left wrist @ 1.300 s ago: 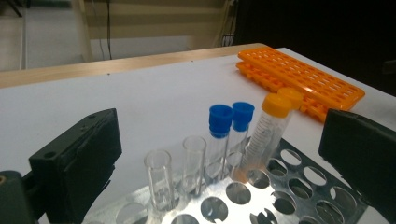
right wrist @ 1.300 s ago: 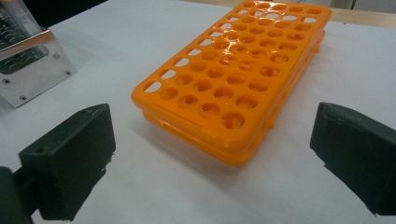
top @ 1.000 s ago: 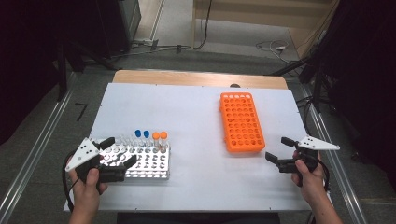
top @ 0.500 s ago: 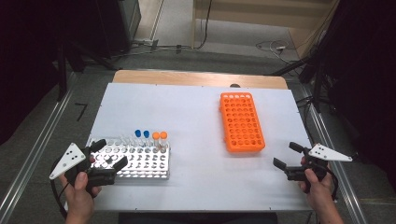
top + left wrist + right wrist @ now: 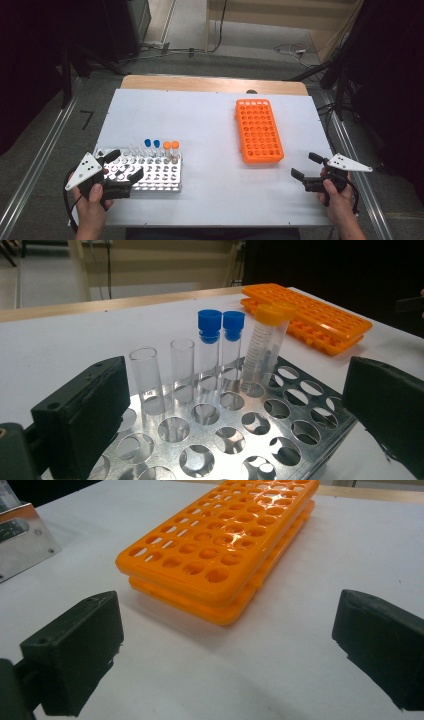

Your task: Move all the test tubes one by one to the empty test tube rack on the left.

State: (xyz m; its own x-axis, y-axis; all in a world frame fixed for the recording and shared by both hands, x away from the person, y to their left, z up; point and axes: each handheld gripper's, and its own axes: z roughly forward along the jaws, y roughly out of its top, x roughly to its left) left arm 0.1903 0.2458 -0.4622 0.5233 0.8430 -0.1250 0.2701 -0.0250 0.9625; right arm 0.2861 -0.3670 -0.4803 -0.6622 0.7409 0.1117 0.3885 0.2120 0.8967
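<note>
White and bare across most of its top, your desk [image 5: 210,125] carries two racks, with dark floor and cables behind its far wooden edge.

Your left tool [image 5: 123,164] hovers over the near-left corner of the metal rack [image 5: 165,182], its jaws spread wide with nothing between them. In the left gripper view, straight ahead of that tool and between its two black jaws, the tubes stand upright in the rack's far rows: two clear uncapped tubes [image 5: 145,377] nearest the left jaw, then two blue-capped tubes [image 5: 210,340] just beside them, then the orange-capped tubes [image 5: 267,340] toward the right jaw. None of them touches the tool. The holes directly under the jaws look empty.

Your right tool [image 5: 306,166] is held low over the desk at its near-right corner, jaws also wide apart and holding nothing. The orange rack [image 5: 258,131] lies ahead of it and a little to its left, well apart from the jaw tips; in the right gripper view its near corner [image 5: 215,600] sits between the two jaws, farther off, and its holes are all empty.
</note>
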